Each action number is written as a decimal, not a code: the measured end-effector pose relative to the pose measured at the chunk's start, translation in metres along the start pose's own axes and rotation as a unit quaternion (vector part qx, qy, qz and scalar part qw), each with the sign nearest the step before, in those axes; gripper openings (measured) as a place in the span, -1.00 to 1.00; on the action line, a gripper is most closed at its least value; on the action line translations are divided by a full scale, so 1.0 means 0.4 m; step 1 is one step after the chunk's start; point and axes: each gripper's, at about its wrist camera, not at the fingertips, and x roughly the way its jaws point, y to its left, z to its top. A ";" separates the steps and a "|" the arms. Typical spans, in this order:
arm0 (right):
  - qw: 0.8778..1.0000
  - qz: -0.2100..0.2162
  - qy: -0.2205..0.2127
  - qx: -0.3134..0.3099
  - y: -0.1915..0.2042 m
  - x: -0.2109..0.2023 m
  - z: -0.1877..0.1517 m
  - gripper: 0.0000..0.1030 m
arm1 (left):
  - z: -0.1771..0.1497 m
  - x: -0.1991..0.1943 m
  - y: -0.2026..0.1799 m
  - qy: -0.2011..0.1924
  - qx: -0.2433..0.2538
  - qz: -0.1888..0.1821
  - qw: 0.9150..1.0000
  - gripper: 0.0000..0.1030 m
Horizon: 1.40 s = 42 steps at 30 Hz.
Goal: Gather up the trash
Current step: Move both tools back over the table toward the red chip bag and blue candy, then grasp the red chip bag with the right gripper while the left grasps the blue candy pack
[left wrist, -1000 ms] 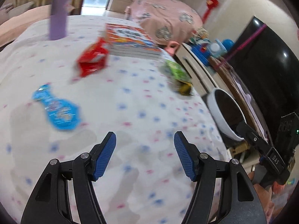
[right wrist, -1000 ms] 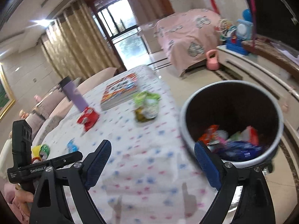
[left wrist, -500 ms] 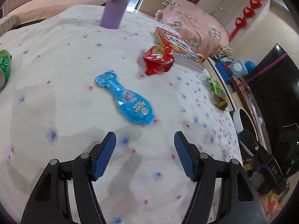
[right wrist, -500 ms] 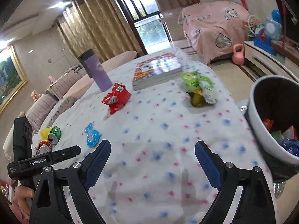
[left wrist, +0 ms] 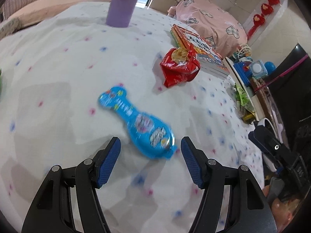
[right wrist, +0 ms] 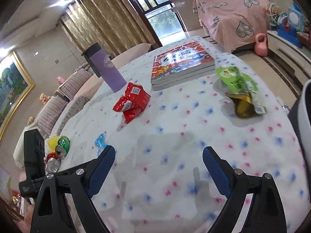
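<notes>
Blue wrapper [left wrist: 136, 124]: flat on the tablecloth [left wrist: 58, 77], just ahead of the left gripper [left wrist: 150, 149]. It is long and narrow-waisted; in the left view its long axis runs from upper left to lower right, the wide rounded end nearest the jaws. That end lies level with the fingertips, nearer the right pad, not touched by either.
Left gripper: jaws partly apart, nothing held — the pads stand clear of the wrapper.
Right gripper [right wrist: 158, 165]: jaws spread wide over bare cloth, empty.
Red wrapper [right wrist: 132, 102]: crumpled, beyond the blue one, just beside the books [right wrist: 180, 64].
Green wrapper [right wrist: 240, 91]: near the table's right edge, open gold-lined mouth facing the right camera.
Cans [right wrist: 58, 151]: crushed, by the left edge of the cloth in the right view.
Purple bottle [right wrist: 106, 69]: upright at the far side.
Bin [right wrist: 305, 108]: only its rim shows, past the right edge of the table.
</notes>
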 end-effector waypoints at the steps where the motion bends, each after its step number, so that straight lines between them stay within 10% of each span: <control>1: 1.000 0.000 0.000 0.000 0.001 0.004 0.006 0.80 | 0.008 0.009 -0.007 -0.003 0.007 0.003 1.000 0.25; 14: 0.999 0.042 0.024 0.002 0.043 0.158 0.121 0.63 | 0.022 -0.001 0.013 0.000 0.032 -0.049 0.998 -0.64; 21: 0.998 0.042 0.054 -0.014 0.096 0.302 0.171 0.50 | 0.011 -0.003 0.020 0.002 0.018 -0.057 0.998 -0.62; 24: 0.997 0.033 0.075 -0.010 0.092 0.336 0.172 -0.06 | 0.012 0.006 0.021 0.009 0.006 -0.060 0.998 -0.58; 26: 0.997 0.026 0.064 -0.018 0.090 0.312 0.164 -0.79 | 0.013 0.014 0.016 0.012 0.000 -0.059 0.998 -0.36; 29: 0.998 0.028 0.048 -0.009 0.065 0.251 0.147 -0.79 | 0.018 0.020 -0.009 0.010 0.001 -0.058 0.998 -0.07; 42: 0.999 0.016 -0.013 0.033 -0.050 0.003 0.057 -0.80 | -0.016 0.054 -0.155 -0.014 0.115 0.018 0.993 -0.12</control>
